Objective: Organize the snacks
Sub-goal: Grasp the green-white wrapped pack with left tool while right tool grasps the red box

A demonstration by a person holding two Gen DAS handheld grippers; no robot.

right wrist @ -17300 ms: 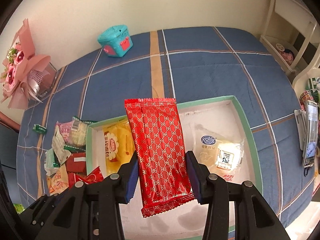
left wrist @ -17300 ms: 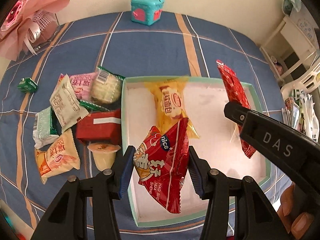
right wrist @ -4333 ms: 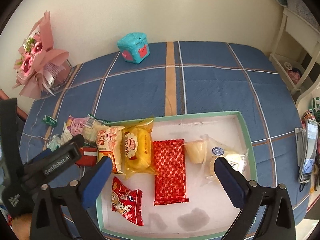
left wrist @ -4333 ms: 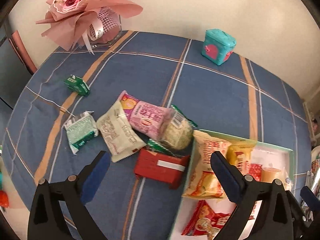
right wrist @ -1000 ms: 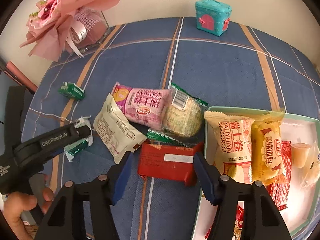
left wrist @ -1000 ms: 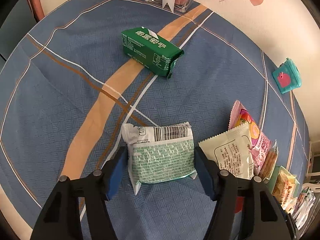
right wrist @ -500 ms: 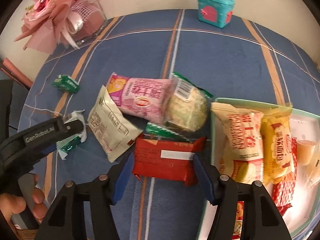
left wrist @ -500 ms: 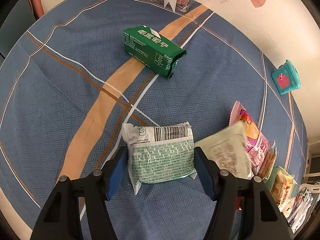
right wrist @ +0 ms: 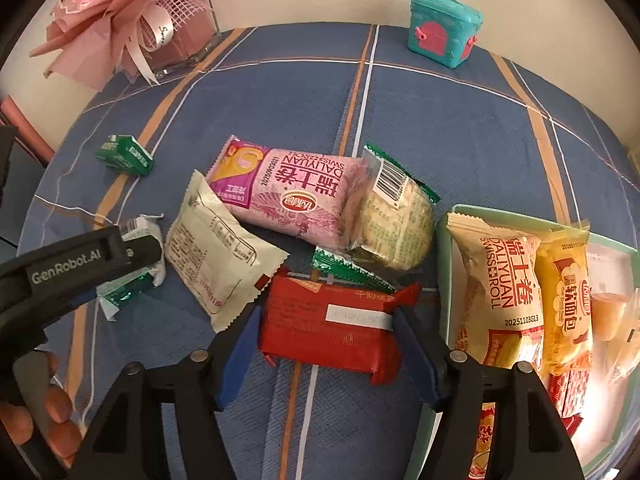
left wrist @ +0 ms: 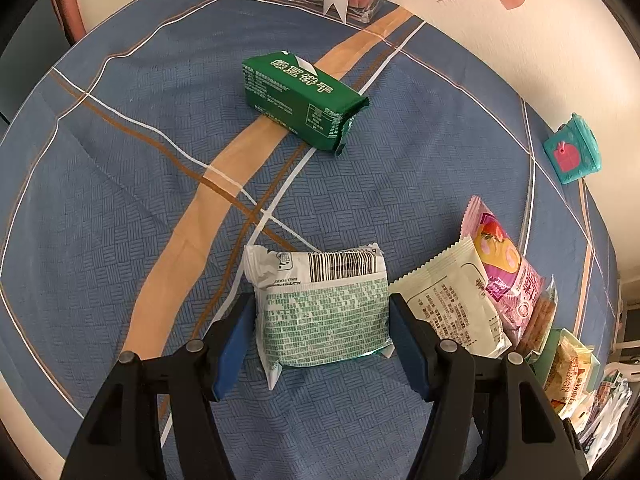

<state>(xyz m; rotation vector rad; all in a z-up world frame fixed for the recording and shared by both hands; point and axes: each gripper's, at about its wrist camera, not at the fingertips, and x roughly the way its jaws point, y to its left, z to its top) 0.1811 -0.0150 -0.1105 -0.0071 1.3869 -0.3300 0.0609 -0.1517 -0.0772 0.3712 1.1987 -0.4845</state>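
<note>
snacks | tray (right wrist: 444, 240) at right, part filled | red packet (right wrist: 328, 328) on cloth, long axis across right gripper (right wrist: 326, 346), jaws just widened, straddling, unclenched | green-white packet (left wrist: 324, 312) bracketed by left gripper (left wrist: 320, 340), grasp uncertain

loose snack packets (right wrist: 256, 240) left of tray (right wrist: 444, 280); more snacks (right wrist: 532, 292) in tray.
</note>
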